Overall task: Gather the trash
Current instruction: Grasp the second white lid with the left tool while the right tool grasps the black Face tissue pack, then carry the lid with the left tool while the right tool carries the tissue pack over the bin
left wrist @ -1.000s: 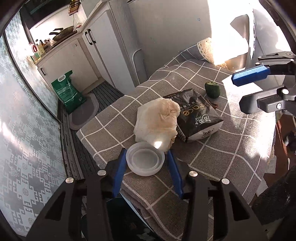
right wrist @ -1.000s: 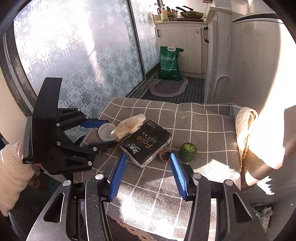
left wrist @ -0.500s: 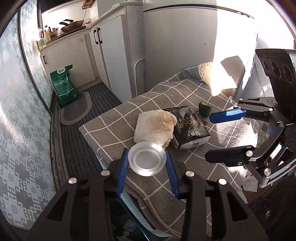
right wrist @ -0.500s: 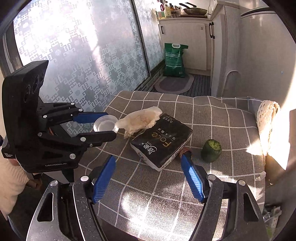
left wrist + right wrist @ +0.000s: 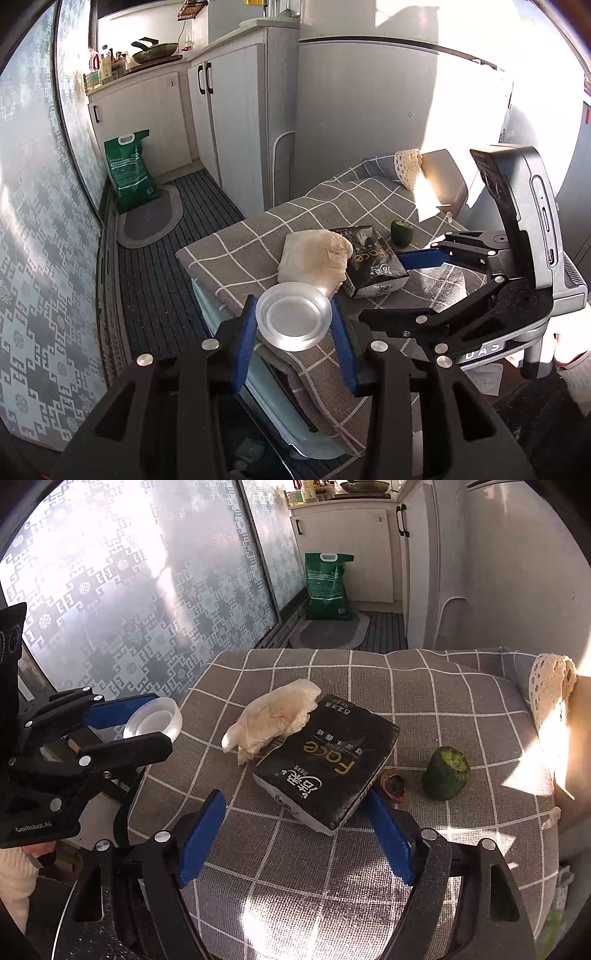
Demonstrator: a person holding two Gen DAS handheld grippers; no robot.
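The left gripper point(image 5: 294, 325) clamps a clear lid point(image 5: 293, 315) by its rim, hollow side up (empty), off the table's point(image 5: 424, 709) near-left edge. The right gripper point(image 5: 295, 834) is opening, nothing between its pads. Beyond lies the black pack point(image 5: 328, 760) — long axis near-left to far-right — with a crumpled tissue point(image 5: 275, 714) on its far-left corner.

Both views are lit by strong daylight. In the left wrist view the wall point(image 5: 461, 122) at upper right is blown out to white glare. In the right wrist view the frosted window point(image 5: 129, 590) is seen glowing, and bright patches and hard shadows are thrown across the checked cloth point(image 5: 443, 701). Straight lines are bent toward the dark, vignetted fisheye corners. Focus is kept sharp; no motion blur is seen.
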